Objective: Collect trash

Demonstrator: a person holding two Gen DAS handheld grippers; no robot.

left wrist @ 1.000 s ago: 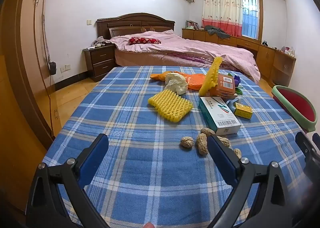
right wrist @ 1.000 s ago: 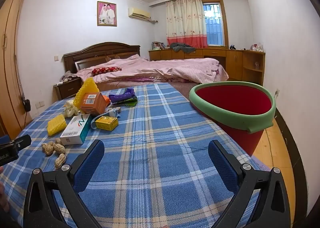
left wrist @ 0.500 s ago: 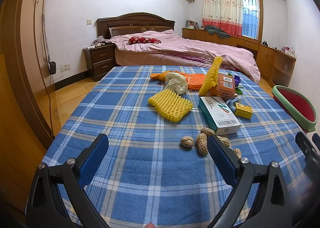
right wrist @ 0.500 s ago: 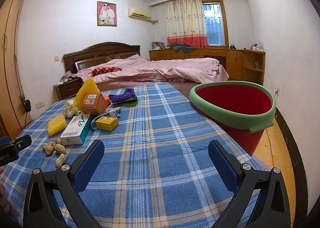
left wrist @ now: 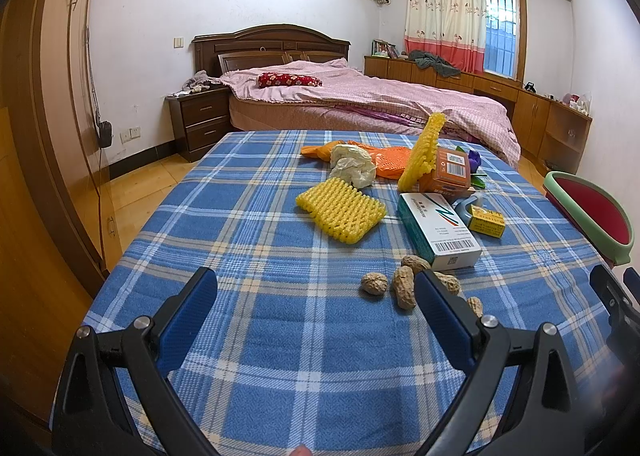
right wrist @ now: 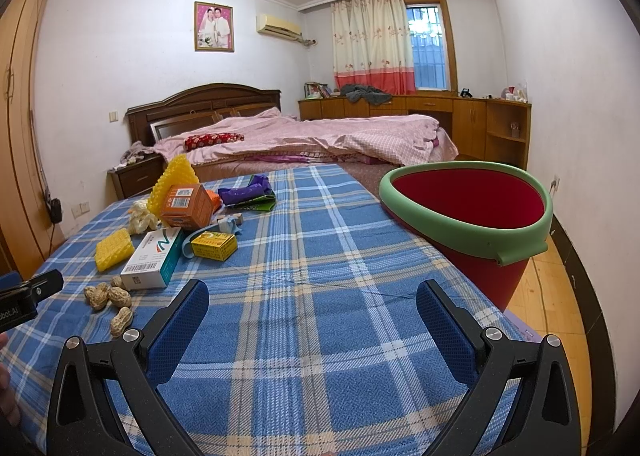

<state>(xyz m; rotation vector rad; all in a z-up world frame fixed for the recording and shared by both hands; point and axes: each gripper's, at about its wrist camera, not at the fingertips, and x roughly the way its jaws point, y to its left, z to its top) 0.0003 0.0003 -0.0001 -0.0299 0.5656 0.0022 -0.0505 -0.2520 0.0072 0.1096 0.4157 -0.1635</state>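
Trash lies on a blue plaid tablecloth (left wrist: 248,240): several peanuts (left wrist: 404,288), a white and green box (left wrist: 438,232), a yellow foam net (left wrist: 340,210), a crumpled tissue (left wrist: 354,166), an orange box (left wrist: 450,170) and a small yellow box (left wrist: 486,220). My left gripper (left wrist: 316,310) is open and empty, low over the cloth, with the peanuts by its right finger. The red bin with a green rim (right wrist: 468,216) stands at the table's right edge. My right gripper (right wrist: 312,318) is open and empty over bare cloth, left of the bin. The peanuts (right wrist: 110,298) lie at its left.
An upright yellow foam net (left wrist: 424,154), an orange mesh bag (left wrist: 386,158) and a purple wrapper (right wrist: 244,192) lie further back. Behind the table are a bed (left wrist: 360,104), a nightstand (left wrist: 198,124) and wooden cabinets (right wrist: 460,124). A wardrobe (left wrist: 36,136) stands left.
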